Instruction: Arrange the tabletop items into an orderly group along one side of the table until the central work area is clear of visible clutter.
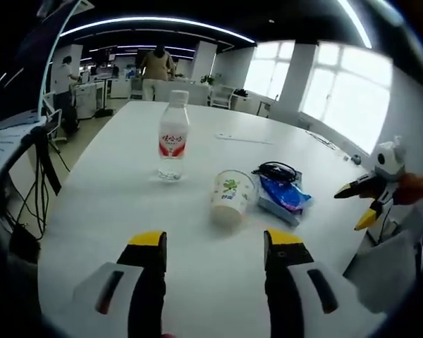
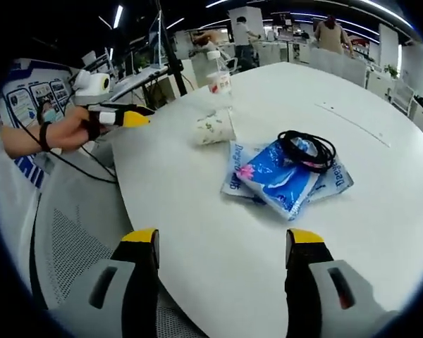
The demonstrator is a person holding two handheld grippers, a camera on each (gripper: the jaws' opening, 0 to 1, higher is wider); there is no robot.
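White and smooth, the round table (image 1: 127, 211) carries all the items in its nearer half. A paper cup (image 1: 232, 197) with a green print lies on its side; in the right gripper view its open mouth (image 2: 215, 128) points toward the blue packets, so its long axis runs along the table surface. Just beside it lie two flat, shiny blue plastic packets (image 2: 282, 176), one partly over the other, with crinkled edges. A coiled black cable (image 2: 309, 149) rests on top of them, looped in a loose ring. A clear plastic bottle (image 1: 173, 134) with a white cap and a red and white label stands upright, a little apart from the cup.

The left gripper (image 1: 215, 243) hovers over the table before the cup, its yellow-tipped jaws wide apart and holding nothing. The right gripper (image 2: 222, 239) hangs over the table edge near the packets, jaws also spread wide and empty. Its yellow tips appear in the left gripper view at the right (image 1: 363, 204).

People stand among desks in the office behind.
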